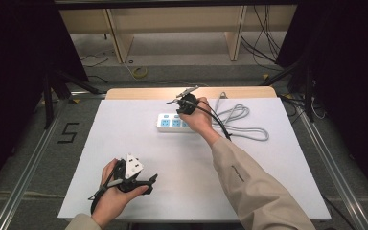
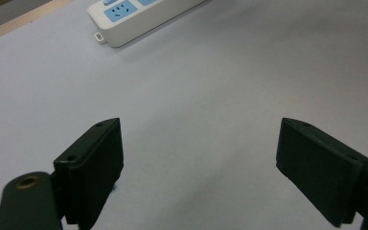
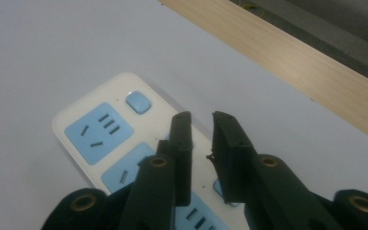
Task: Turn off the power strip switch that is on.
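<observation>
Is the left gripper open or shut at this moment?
Open. In the left gripper view the left gripper has its two black jaws far apart, with bare white table between them and nothing held.

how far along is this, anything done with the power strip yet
Early. Done: nothing visible; the power strip lies flat with its sockets bare and its grey cable loose on the table. In hand: the right gripper, jaws nearly shut on nothing, hovers above the strip. The left gripper waits open. Any pressing or plugging is left.
</observation>
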Demonstrator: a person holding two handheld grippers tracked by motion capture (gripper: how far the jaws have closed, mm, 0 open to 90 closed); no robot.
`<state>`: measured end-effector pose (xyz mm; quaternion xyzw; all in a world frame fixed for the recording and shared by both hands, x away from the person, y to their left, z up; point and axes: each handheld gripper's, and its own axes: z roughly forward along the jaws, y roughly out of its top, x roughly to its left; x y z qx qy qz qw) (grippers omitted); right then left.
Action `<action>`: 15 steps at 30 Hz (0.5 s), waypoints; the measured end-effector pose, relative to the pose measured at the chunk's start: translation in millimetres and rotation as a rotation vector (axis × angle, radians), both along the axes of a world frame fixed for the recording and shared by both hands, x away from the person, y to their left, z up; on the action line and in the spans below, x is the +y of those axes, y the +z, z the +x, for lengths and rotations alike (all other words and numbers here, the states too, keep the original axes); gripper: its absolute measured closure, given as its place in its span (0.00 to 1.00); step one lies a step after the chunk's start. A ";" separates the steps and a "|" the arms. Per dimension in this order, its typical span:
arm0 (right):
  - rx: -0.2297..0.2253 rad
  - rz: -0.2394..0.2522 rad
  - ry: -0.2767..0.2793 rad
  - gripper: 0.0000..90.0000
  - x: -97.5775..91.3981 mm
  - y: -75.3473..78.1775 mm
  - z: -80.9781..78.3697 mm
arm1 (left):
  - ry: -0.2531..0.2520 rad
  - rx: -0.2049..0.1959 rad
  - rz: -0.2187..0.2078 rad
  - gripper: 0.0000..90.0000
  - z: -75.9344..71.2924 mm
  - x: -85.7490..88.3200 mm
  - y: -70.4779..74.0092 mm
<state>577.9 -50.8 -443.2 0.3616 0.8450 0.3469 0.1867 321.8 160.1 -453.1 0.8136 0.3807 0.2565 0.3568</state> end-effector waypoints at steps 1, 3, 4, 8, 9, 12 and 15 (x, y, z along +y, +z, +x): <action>-0.004 0.004 0.001 0.83 -2.1 0.3 -0.6 | 0.000 0.000 0.000 0.18 0.0 0.0 0.0; 0.003 0.013 0.004 0.78 -6.3 1.0 -1.9 | 0.000 0.001 0.001 0.18 0.4 -0.1 -0.1; 0.013 0.019 0.005 0.76 -7.7 1.0 -2.7 | -0.001 0.002 0.003 0.18 0.5 -0.1 -0.2; 0.017 0.021 0.011 0.72 -15.0 2.9 -7.0 | 0.000 0.002 0.006 0.18 0.4 -0.4 0.0; 0.018 0.028 0.004 0.72 -16.5 3.6 -8.7 | 0.001 0.003 0.006 0.18 0.4 -0.4 -0.1; 0.020 0.034 0.003 0.69 -21.4 5.1 -12.2 | 0.002 0.002 0.004 0.18 0.5 -0.5 -0.3; 0.022 0.030 0.006 0.65 -25.6 6.9 -15.8 | 0.004 0.001 0.003 0.18 0.4 -0.3 -0.5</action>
